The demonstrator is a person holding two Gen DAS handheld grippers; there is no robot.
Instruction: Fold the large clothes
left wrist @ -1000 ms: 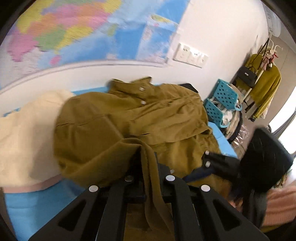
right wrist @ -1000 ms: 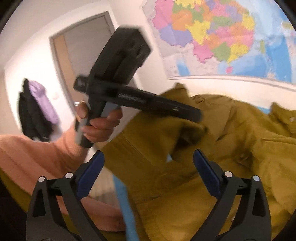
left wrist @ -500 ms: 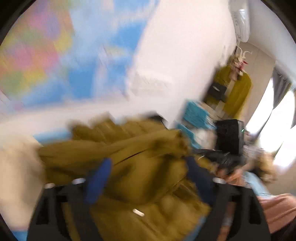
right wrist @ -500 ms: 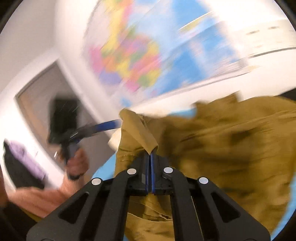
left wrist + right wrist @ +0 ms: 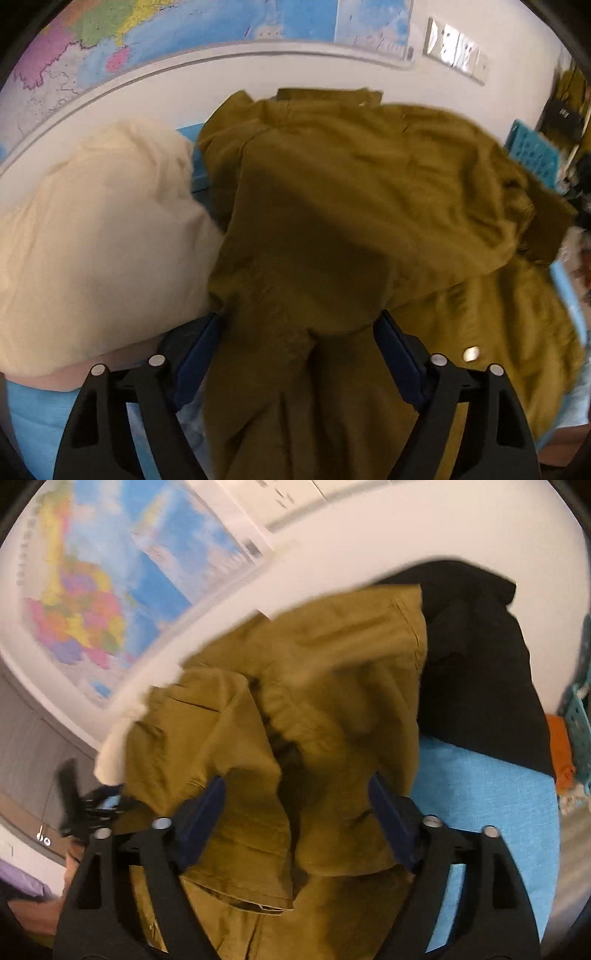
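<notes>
Now that both sets of jaws have come apart, the olive jacket (image 5: 332,229) is no longer pinched by either tool. The left gripper (image 5: 299,350) was clamped on a fold a second ago; its fingers now stand spread, having eased slightly inward within the last half second, with cloth lying loose between them. The right gripper (image 5: 295,812) was clamped on the jacket half a second ago and has just opened wide; a doubled fold sits between its fingers, apparently ungripped. Beyond the left fingers the jacket lies heaped on the blue surface (image 5: 491,794), a cream garment (image 5: 99,236) to their left. Beyond the right fingers lies a black garment (image 5: 476,657). Judgement: one fold released; fresh grasps needed.
</notes>
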